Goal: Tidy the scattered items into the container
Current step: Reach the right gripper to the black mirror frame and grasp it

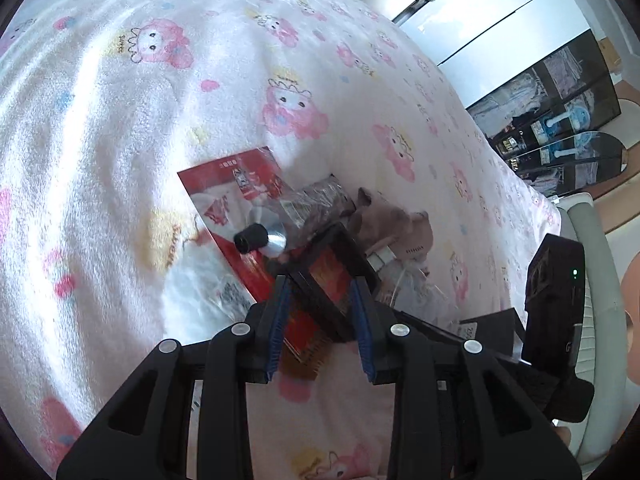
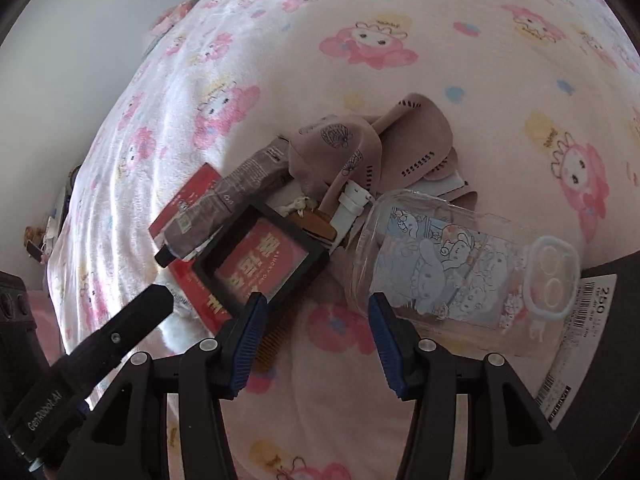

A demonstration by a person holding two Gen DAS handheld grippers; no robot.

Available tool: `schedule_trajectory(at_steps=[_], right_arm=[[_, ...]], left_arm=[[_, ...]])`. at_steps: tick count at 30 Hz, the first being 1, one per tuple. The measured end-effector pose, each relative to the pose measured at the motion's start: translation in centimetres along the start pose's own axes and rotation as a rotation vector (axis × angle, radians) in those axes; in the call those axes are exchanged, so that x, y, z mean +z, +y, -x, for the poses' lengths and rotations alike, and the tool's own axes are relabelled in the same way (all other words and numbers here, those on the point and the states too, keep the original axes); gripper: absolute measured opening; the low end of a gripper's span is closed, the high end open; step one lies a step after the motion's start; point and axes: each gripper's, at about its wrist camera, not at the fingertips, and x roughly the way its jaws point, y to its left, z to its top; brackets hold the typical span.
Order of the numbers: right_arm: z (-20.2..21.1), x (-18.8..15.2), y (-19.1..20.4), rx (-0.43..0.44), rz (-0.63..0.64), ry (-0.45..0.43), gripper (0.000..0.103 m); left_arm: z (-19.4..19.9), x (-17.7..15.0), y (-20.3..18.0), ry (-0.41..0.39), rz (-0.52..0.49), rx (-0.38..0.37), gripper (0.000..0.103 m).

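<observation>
A pile of items lies on a pink cartoon-print blanket (image 2: 320,380). A black frame with a red picture (image 2: 260,260) lies on a red packet (image 1: 236,188). A brown tube with a black cap (image 2: 224,204) leans over them. A tan cloth (image 2: 368,144) lies behind, and a white charger (image 2: 350,206) beside it. A clear phone case with cartoon print (image 2: 448,264) lies to the right. My left gripper (image 1: 320,292) has its jaws on either side of the black frame (image 1: 332,276). My right gripper (image 2: 316,304) is open and empty just before the pile.
A dark container with a barcode label (image 2: 588,336) sits at the right edge of the right wrist view. The bed's edge, a white chair back (image 1: 596,248) and a dark cabinet (image 1: 560,120) show at the right of the left wrist view.
</observation>
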Motion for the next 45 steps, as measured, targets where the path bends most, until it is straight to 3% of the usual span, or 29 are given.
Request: schedule_trajectory(at_steps=[4, 6, 8, 10, 13, 17, 20, 24, 26, 30, 34, 36, 38, 41, 45], right_arm=[[-1.9, 0.5, -0.1, 0.027, -0.007, 0.018, 0.049], [-2.0, 0.6, -0.2, 0.056, -0.013, 0.014, 0.044], [-1.9, 0.6, -0.3, 0.101, -0.029, 0.025, 0.034], [-1.5, 0.1, -0.2, 0.153, -0.042, 0.035, 0.032], [-0.1, -1.6, 0.5, 0.16, -0.009, 0.021, 0.027], [2.1, -3.8, 0.5, 0.123, 0.01, -0.008, 0.026], [3.1, -3.6, -0.1, 0.08, -0.015, -0.043, 0.026], [2.8, -2.8, -2.7, 0.162, -0.132, -0.023, 0.026], [2.4, -2.5, -3.1, 0.168, -0.15, -0.019, 0.026], [1.1, -2.0, -2.3, 0.234, -0.143, 0.008, 0.027], [-0.2, -1.2, -2.9, 0.224, -0.176, 0.023, 0.028], [-0.6, -0.8, -2.6, 0.215, -0.176, 0.035, 0.028], [-0.3, -1.1, -2.6, 0.234, -0.157, 0.027, 0.03], [0.7, -2.3, -2.9, 0.204, -0.144, 0.011, 0.03], [2.4, -4.1, -3.1, 0.154, -0.113, 0.002, 0.03]], left_arm=[[-1.9, 1.0, 0.8, 0.025, 0.004, 0.062, 0.03], [-2.8, 1.0, 1.4, 0.073, 0.035, 0.011, 0.028], [-3.5, 0.6, 1.6, 0.135, 0.075, -0.059, 0.014], [-3.3, -0.1, 0.6, 0.143, 0.034, -0.049, 0.007], [-2.4, -2.0, -1.2, 0.161, -0.044, -0.047, 0.004], [-0.9, -3.9, -1.6, 0.167, -0.07, -0.041, 0.004], [-0.6, -2.8, -0.5, 0.155, -0.04, -0.017, 0.004], [-0.3, -0.2, 0.1, 0.106, -0.01, -0.011, 0.007], [-1.0, 0.9, -0.4, 0.097, -0.025, -0.012, 0.02], [-4.1, 2.2, -1.1, 0.116, -0.045, 0.051, 0.026], [-6.0, 2.3, -1.7, 0.138, -0.077, 0.096, 0.024], [-5.7, 1.9, -2.3, 0.163, -0.106, 0.092, 0.017], [-5.2, 0.7, -2.5, 0.206, -0.116, 0.077, 0.012], [-4.0, -2.3, -3.4, 0.255, -0.184, 0.106, 0.012], [-2.4, -3.5, -3.7, 0.21, -0.218, 0.103, 0.012]])
